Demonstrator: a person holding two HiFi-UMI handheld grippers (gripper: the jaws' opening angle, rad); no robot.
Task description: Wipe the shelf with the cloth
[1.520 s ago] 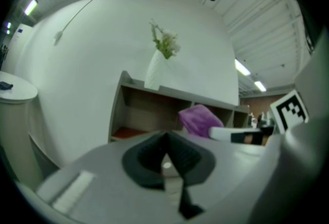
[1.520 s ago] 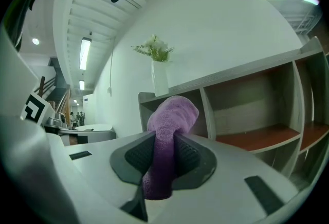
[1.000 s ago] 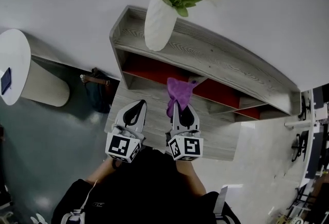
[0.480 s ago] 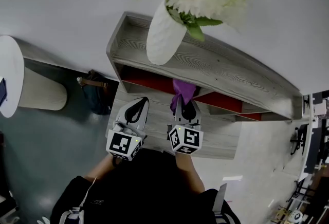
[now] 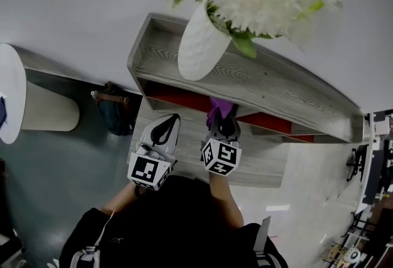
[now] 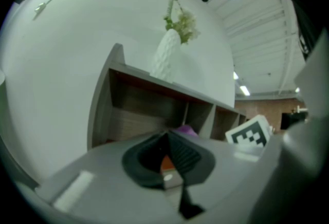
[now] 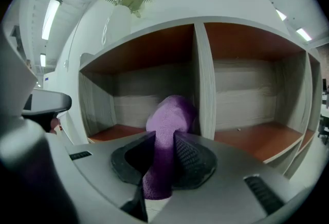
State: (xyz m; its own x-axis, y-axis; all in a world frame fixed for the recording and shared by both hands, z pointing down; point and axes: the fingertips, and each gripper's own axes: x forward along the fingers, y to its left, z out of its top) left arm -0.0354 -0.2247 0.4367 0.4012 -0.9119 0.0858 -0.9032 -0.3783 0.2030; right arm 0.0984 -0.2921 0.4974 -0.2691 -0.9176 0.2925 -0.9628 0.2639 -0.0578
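White wall backs a grey wood-grain shelf unit (image 5: 276, 85) with red-brown compartments and a white ribbed vase of flowers (image 5: 199, 48) on top. To wipe well, I'd say the right gripper (image 5: 223, 124) should press its purple knitted cloth (image 7: 167, 120) flat onto a compartment floor and sweep sideways, clear of the upright divider (image 7: 205, 84). Soft and bunched into a rounded wad, the cloth sits clamped in the right jaws at the compartment mouth, just left of that divider. The left gripper (image 6: 167, 156) hangs nearer, jaws together on nothing.
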